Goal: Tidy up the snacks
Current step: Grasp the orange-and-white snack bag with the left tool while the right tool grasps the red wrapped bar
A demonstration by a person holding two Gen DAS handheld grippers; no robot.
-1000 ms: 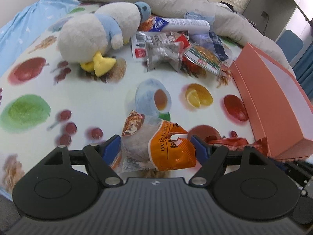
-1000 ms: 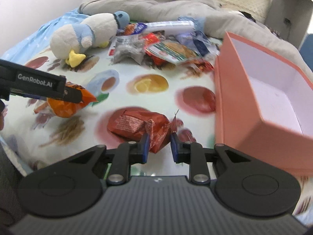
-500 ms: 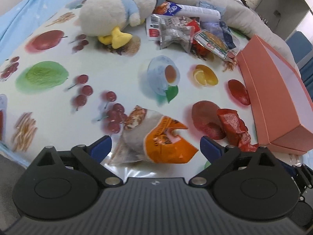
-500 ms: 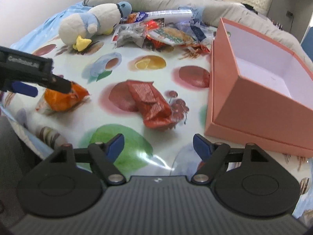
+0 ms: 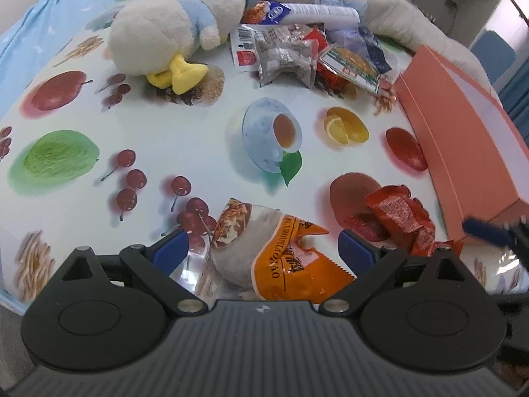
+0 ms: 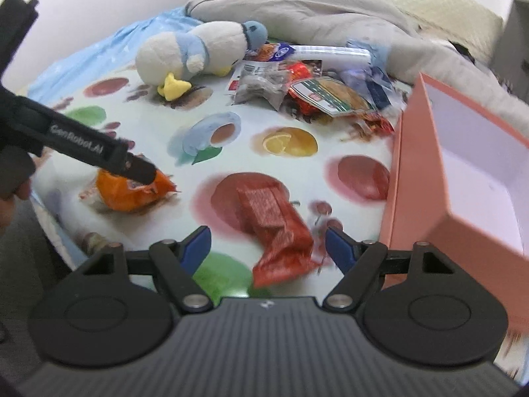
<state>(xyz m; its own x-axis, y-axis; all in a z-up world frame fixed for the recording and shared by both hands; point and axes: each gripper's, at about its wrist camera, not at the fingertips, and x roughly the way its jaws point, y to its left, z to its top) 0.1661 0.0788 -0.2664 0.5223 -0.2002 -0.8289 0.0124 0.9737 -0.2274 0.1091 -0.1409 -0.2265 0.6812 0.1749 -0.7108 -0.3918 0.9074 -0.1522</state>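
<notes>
L gripper (image 5: 263,253): jaws spread wide, have just been opening; orange snack bag (image 5: 291,258) lies between them, pads not pressing.
R gripper (image 6: 268,243): released, jaws opened a moment ago and have just eased in a little; red wrapper (image 6: 277,228) lies loose between them.
orange snack bag: near edge of bed, well left of pink box (image 6: 463,178). Puffy, light, crinkly film, prob slippery; pinch the flat sealed end, not the belly.
red wrapper: just left of box. Thin, soft, crumpled; take across the middle.
snack pile (image 5: 310,53): far, behind box's far corner, beside plush duck (image 5: 172,29); approx 5+ light packets.
</notes>
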